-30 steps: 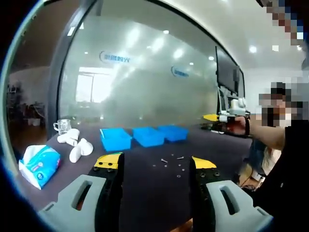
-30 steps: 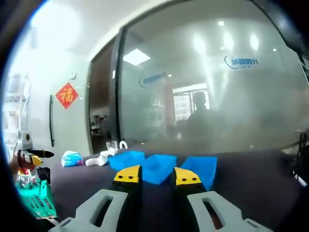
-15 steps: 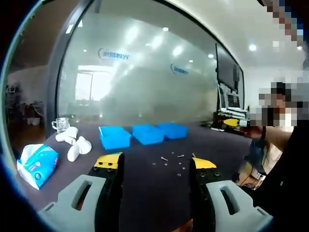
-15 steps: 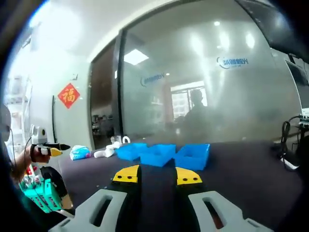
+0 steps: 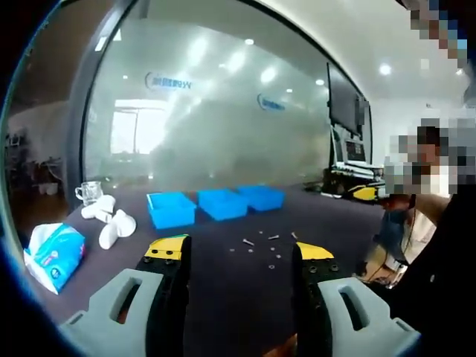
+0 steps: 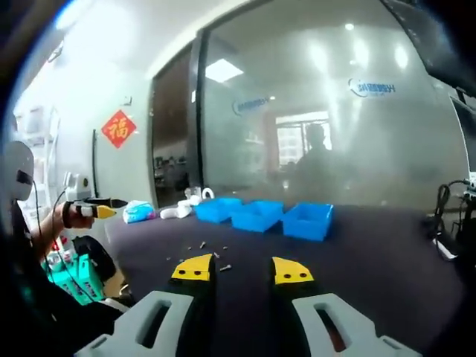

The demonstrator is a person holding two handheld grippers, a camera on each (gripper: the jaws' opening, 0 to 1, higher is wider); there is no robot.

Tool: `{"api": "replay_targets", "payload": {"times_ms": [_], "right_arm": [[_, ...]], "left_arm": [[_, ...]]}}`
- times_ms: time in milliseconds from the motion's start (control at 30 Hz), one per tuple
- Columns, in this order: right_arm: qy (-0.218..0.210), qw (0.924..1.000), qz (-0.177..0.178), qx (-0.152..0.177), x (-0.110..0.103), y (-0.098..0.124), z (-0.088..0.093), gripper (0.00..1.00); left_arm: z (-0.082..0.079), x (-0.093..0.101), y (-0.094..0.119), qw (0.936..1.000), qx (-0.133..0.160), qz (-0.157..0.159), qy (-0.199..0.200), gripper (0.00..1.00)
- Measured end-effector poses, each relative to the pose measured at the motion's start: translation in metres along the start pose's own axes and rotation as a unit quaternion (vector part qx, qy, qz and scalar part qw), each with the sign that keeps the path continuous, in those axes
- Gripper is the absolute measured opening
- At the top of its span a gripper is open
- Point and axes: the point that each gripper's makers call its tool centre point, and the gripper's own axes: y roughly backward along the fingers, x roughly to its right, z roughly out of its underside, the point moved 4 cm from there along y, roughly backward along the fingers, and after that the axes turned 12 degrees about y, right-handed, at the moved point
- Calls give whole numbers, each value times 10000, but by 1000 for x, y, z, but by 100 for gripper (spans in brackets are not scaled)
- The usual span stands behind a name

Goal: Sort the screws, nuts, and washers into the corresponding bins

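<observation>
Dark worktop point(image 5: 223, 282) with three blue bins point(image 5: 216, 204) in a row at the back, tissue pack point(image 5: 50, 249) at left. Screws, nuts and washers point(image 5: 264, 245) scattered loose before the bins. Left tongs point(image 5: 238, 249) and right tongs point(image 6: 240, 268) both gaping apart, gripping nothing, above the worktop.

Grey hand-held gripper point(image 5: 236, 256) w/ yellow tips, black pads; dark sleeve point(image 5: 439, 275).

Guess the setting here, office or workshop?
Probably an office meeting area: a frosted glass wall with printed logos, recessed ceiling lights, and a wall screen beside the dark table holding three blue bins.
</observation>
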Motion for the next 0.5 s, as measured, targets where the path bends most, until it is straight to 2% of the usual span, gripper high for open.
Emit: {"api": "replay_targets", "payload": {"times_ms": [67, 500], "right_arm": [[111, 9997, -133, -144, -4, -1, 2, 25], [494, 9950, -703, -512, -22, -14, 0, 25]], "left_arm": [[0, 1, 0, 10000, -12, 21, -15, 52], [4, 4, 3, 10000, -48, 27, -27, 52]]}}
